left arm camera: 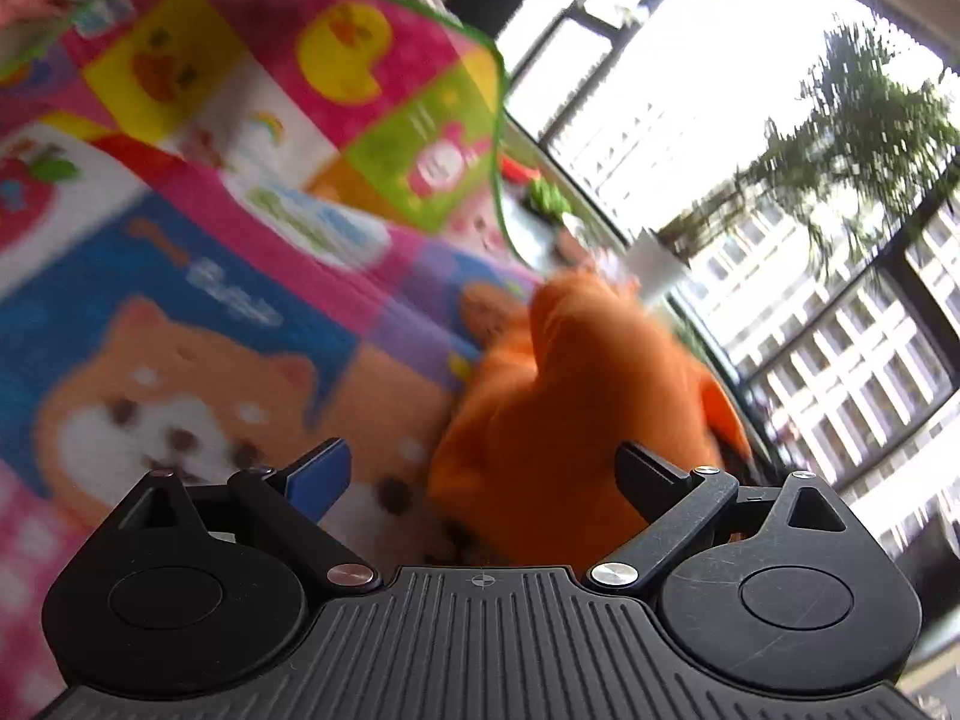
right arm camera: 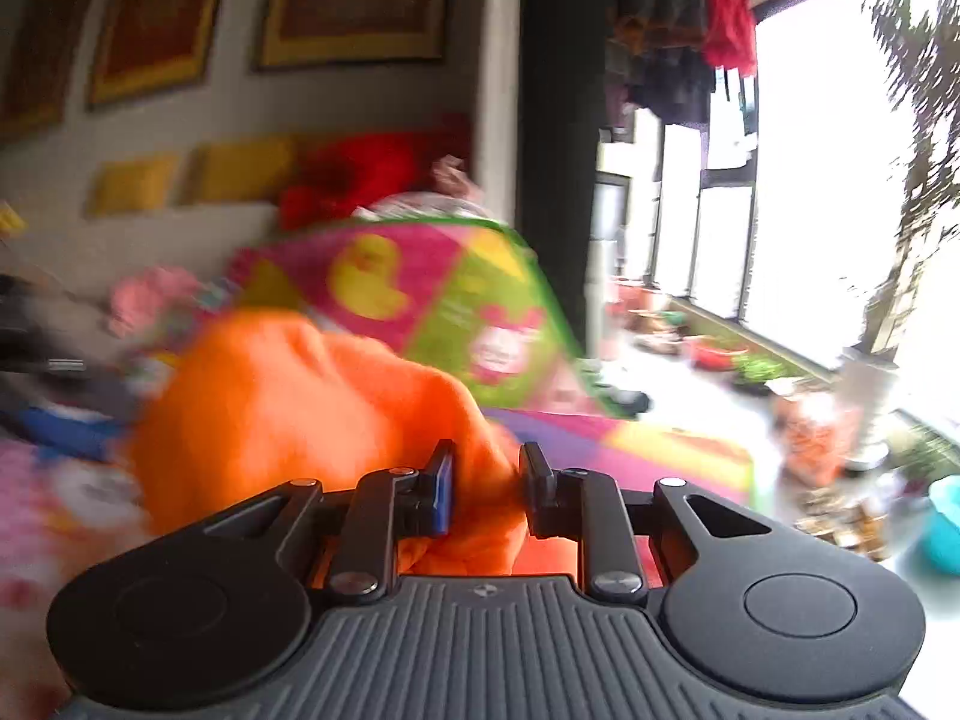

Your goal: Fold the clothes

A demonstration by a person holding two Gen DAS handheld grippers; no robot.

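Right gripper (right arm camera: 487,483) jaws pinching orange garment (right arm camera: 288,396) at frame centre, left gripper (left arm camera: 486,474) jaws spread, cartoon play mat (left arm camera: 198,276) beneath.

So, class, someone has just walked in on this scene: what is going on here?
A person holding a two-finger gripper in each hand is working on a crumpled orange fabric garment lying on a colourful cartoon-print play mat. The right gripper is pinched on a fold of the garment. The left gripper is wide open near the garment, holding nothing. No neat fold shows yet.

Seemingly soft, matt orange cloth (right arm camera: 288,396)
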